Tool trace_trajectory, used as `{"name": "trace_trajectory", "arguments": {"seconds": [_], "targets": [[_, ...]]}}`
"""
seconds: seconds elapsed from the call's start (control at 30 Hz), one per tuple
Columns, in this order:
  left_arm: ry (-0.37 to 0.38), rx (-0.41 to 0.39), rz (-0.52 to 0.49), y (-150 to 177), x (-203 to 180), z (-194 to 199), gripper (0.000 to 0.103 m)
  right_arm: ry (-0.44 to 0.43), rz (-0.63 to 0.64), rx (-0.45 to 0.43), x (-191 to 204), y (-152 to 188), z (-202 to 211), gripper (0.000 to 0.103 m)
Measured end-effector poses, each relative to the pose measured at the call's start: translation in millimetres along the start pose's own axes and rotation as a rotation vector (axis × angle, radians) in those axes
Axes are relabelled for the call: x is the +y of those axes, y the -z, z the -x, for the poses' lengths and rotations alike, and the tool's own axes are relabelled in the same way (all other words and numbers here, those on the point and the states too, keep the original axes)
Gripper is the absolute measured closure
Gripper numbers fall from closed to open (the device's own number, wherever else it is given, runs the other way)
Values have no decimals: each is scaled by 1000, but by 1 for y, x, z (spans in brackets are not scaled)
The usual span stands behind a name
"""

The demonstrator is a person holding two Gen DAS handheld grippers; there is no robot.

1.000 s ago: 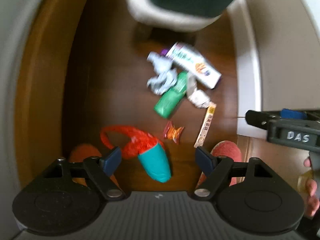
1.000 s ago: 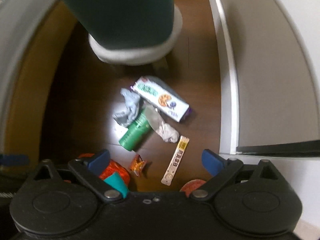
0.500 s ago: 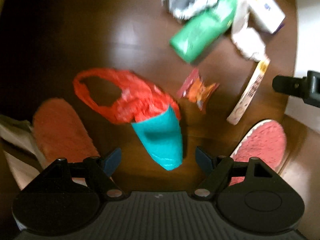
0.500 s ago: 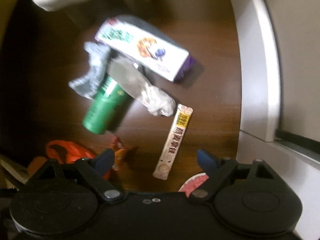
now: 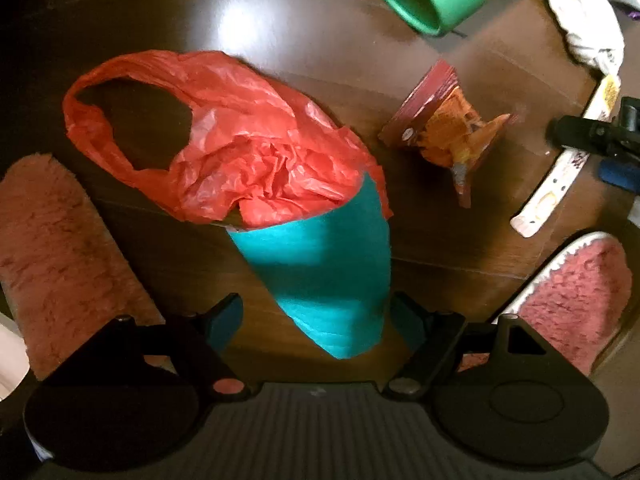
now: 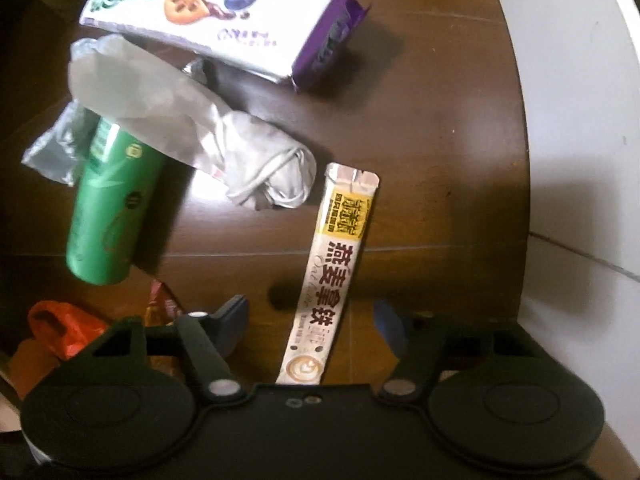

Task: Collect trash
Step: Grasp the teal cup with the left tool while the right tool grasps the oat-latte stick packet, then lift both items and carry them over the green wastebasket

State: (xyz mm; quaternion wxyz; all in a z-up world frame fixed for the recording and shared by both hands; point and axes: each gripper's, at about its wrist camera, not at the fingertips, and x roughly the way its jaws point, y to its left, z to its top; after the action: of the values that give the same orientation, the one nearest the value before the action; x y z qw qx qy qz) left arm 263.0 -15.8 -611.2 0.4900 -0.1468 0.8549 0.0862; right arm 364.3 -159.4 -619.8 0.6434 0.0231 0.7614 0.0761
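Directly below the right gripper (image 6: 312, 316), the coffee sachet (image 6: 330, 276) lies flat on the dark wood floor (image 6: 432, 152), long axis running near to far, torn end pointing far and tilted slightly right. Its near end sits between the closing jaws, untouched. Left of it lie a green can (image 6: 108, 216), crumpled wrapper (image 6: 256, 164) and biscuit box (image 6: 216, 16). The left gripper (image 5: 316, 314) stands released astride a teal bin (image 5: 324, 272) lined with a red bag (image 5: 224, 136).

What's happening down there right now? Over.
Left gripper open around teal bin. Right gripper closing around coffee stick, not gripping yet. Nothing blocking.
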Motion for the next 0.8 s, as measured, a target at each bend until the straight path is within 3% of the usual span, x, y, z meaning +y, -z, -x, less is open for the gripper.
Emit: {"name": "trace_trajectory", "arguments": {"seconds": [0.1, 0.13, 0.2, 0.27, 0.33, 0.37, 0.53, 0.63, 0.8], "targets": [[18, 3, 11, -1, 2, -3, 25, 31, -2, -10, 0, 3, -5, 47], [24, 7, 9, -1, 2, -3, 35, 33, -8, -18, 0, 3, -5, 48], [27, 18, 1, -2, 4, -6, 47, 34, -8, -27, 0, 6, -5, 49], [27, 18, -8, -3, 2, -5, 51, 62, 0, -32, 2, 8, -5, 56], [30, 30, -7, -5, 1, -7, 62, 89, 2, -36, 4, 6, -2, 77], [37, 37, -10, -6, 2, -8, 66, 100, 7, -36, 4, 6, -2, 81], [39, 52, -29, -2, 3, 5, 87, 93, 41, -14, 3, 6, 9, 83], [58, 62, -19, 2, 4, 28, 88, 108, 86, -14, 8, 6, 32, 83], [80, -13, -78, 14, -3, 84, 89, 87, 124, -93, 14, 10, 98, 83]]}}
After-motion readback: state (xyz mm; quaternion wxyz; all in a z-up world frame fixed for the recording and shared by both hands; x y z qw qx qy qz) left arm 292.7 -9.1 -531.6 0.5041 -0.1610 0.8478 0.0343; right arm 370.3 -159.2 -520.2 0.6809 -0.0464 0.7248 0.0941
